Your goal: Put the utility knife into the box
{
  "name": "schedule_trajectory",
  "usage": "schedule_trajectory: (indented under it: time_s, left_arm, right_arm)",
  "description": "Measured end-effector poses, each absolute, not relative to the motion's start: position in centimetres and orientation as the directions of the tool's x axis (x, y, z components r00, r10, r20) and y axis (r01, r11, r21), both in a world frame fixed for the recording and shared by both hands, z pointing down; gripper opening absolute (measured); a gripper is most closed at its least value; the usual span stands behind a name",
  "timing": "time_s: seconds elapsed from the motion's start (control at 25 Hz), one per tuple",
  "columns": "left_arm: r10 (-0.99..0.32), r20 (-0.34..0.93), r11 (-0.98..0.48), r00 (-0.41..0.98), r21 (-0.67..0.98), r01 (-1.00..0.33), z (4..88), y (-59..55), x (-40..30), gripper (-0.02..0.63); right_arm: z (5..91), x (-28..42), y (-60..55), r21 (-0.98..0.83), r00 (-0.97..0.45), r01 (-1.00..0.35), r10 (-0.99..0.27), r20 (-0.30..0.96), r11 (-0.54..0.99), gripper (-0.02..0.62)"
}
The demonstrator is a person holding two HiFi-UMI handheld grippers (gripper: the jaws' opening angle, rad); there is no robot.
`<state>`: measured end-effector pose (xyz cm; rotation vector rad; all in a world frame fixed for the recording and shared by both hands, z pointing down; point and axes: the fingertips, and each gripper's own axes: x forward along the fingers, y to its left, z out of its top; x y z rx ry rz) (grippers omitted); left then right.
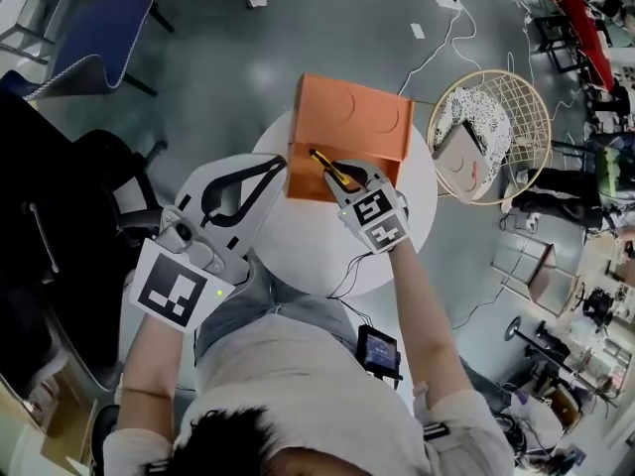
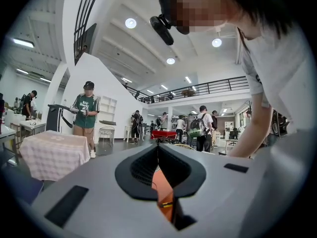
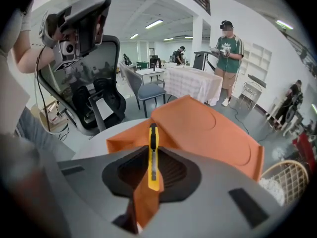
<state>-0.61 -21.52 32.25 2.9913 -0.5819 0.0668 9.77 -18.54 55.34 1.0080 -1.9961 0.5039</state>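
An orange box [image 1: 349,117] stands on the white round table [image 1: 402,228], with its lid tipped back at the far side. My right gripper [image 1: 342,175] is shut on a yellow utility knife [image 1: 325,164], which points out over the box's open front part. In the right gripper view the knife [image 3: 153,155] stands upright between the jaws, with the box [image 3: 208,128] just beyond. My left gripper [image 1: 282,163] hovers at the box's left side, jaws together and holding nothing. Its own view shows only a sliver of orange box [image 2: 163,190] between the jaws.
A round wire chair [image 1: 493,135] with a cushion stands right of the table. A black office chair [image 1: 69,216] is at the left, a blue chair [image 1: 99,33] at the far left. Cables [image 1: 442,38] run across the floor. People stand in the background.
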Motion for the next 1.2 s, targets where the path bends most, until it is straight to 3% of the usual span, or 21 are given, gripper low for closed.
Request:
schedule_trajectory:
  time_s: [0.56, 1.2]
  left_arm:
    - [-0.404, 0.080, -0.906, 0.911, 0.099, -0.411, 33.4, -22.4, -1.4, 0.009]
    - [-0.411, 0.099, -0.901, 0.906, 0.105, -0.420, 34.1, -22.3, -1.6, 0.009]
  right_arm:
    - [60.9, 10.8, -17.9, -0.030, -0.271, -0.755, -0.270, 0.924, 0.655, 0.066]
    - [61.5, 10.5, -17.8, -0.063, -0.290, -0.773, -0.263, 0.920, 0.631, 0.092]
